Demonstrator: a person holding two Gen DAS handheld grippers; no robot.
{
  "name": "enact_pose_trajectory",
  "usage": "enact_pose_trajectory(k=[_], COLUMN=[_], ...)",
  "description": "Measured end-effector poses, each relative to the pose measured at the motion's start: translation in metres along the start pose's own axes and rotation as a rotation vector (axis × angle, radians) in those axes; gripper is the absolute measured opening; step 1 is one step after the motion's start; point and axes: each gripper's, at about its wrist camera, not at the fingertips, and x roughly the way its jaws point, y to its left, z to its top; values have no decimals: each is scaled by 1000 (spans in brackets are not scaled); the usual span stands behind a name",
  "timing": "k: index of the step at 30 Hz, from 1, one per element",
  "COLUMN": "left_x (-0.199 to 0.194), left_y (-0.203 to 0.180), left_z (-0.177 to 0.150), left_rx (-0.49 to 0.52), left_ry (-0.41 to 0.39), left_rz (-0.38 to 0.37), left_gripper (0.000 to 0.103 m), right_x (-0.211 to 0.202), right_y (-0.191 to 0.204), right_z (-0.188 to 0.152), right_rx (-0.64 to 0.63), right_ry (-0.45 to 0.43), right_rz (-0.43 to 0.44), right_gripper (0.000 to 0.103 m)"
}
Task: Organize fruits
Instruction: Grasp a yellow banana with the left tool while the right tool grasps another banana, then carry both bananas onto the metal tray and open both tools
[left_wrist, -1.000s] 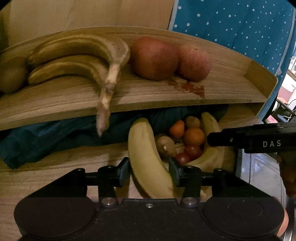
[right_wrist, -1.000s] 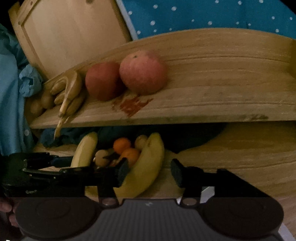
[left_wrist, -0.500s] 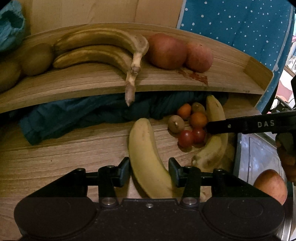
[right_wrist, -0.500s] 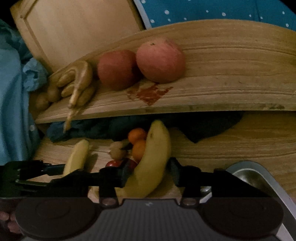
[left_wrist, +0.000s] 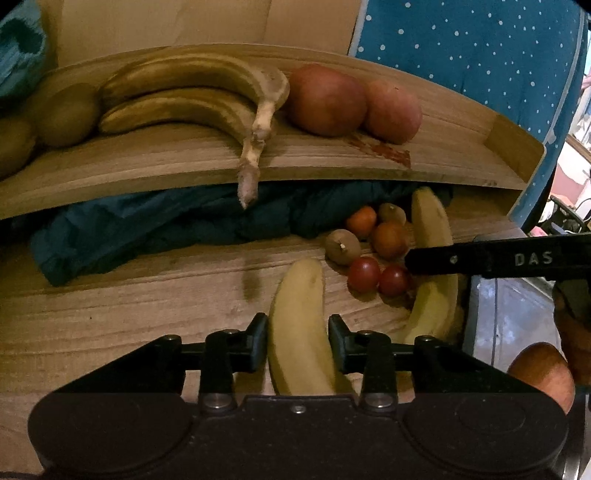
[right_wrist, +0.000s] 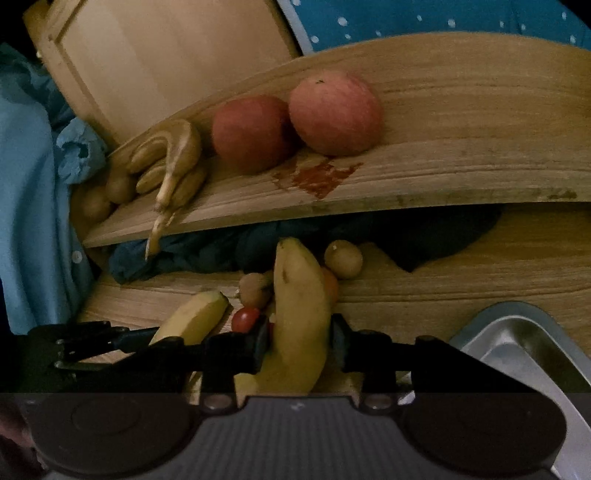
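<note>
The left hand-held gripper (left_wrist: 297, 345) has a yellow banana (left_wrist: 299, 332) between its two fingers. This banana lies on the wooden counter (left_wrist: 129, 306), with its far tip pointing toward the small pile of fruits. The jaws are closing, and both pads seem to touch the sides of the banana, so it is pinched. The gripper points downward at a slant to the counter.

The right hand-held gripper (right_wrist: 298, 345) has a second banana (right_wrist: 299, 314) between its fingers. This one lies just beside the pile, on the side of the metal tray (right_wrist: 517, 343). Its jaws are closing too, and the pads press on the peel from both sides. It also points down at a slant. In the left wrist view its black finger, marked DAS, reaches across this banana from the right.

The pile lies between the two bananas: two red tomatoes (left_wrist: 376, 277), two small oranges (left_wrist: 388, 240) and a brown kiwi (left_wrist: 342, 246), all close together. Behind the pile a dark blue cloth (left_wrist: 147, 229) is pushed under a raised wooden shelf (left_wrist: 147, 162). On the shelf, above the pile, there are two brownish bananas (left_wrist: 184, 92) joined at the stem and two red apples (left_wrist: 354, 99) touching each other. One more apple (left_wrist: 543, 373) is seen low at the right edge of the left wrist view.
</note>
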Motion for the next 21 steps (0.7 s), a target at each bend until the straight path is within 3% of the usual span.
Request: enact_pose_trajectory(k=[14,21], left_x=[-33,-60], left_y=[-2,-23], left_z=[-7,2], left_rx=[-35,-19], left_ry=[-96,-175], left_rz=[10,-19], left_gripper=[35,35], right_x=[-36,-77], right_y=[29,31], right_z=[-16,-14], right_rx=[-64,-80], right_ry=[-178,-281], right_rz=[19,-16], right_gripper=[35,35])
